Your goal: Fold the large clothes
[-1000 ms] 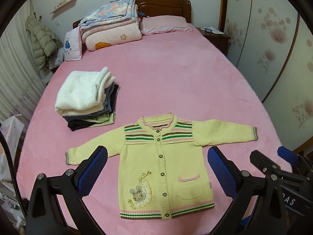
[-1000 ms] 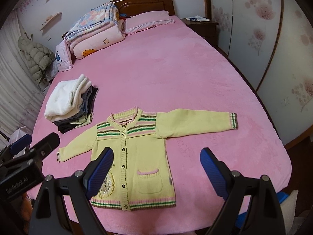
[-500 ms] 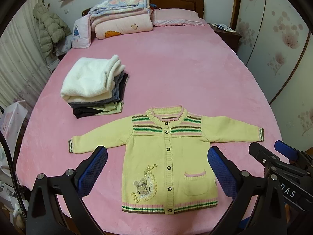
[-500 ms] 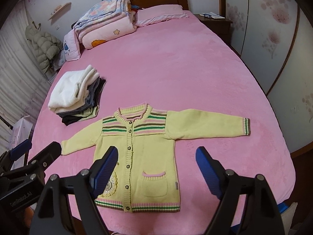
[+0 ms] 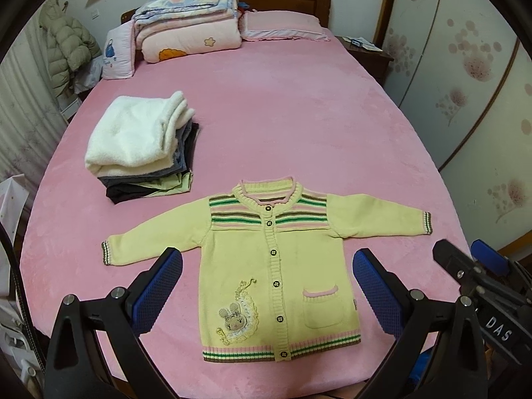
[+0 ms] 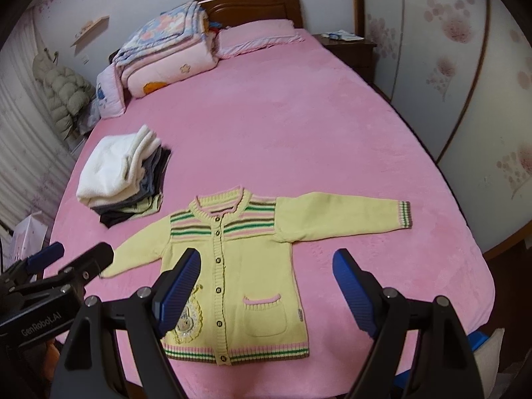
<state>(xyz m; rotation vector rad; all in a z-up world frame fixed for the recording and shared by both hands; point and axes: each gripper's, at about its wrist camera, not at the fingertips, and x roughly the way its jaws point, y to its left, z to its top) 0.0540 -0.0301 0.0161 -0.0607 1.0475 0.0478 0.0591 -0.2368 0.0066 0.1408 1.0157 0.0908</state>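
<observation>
Even, soft indoor light, moderately bright, no glare and only faint shadows. Both views bulge like a fisheye, dark at the corners, walls curving. The left view is sharp; the right view is slightly smeared, softest beyond its fingers [image 6: 179,286].

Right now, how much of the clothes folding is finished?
Done: a stack of folded clothes sits on the pink bed. In hand: nothing; the left hand-held gripper and right hand-held gripper hover open above the yellow cardigan. Left: that cardigan, lying flat, buttoned, sleeves spread, completely unfolded.
</observation>
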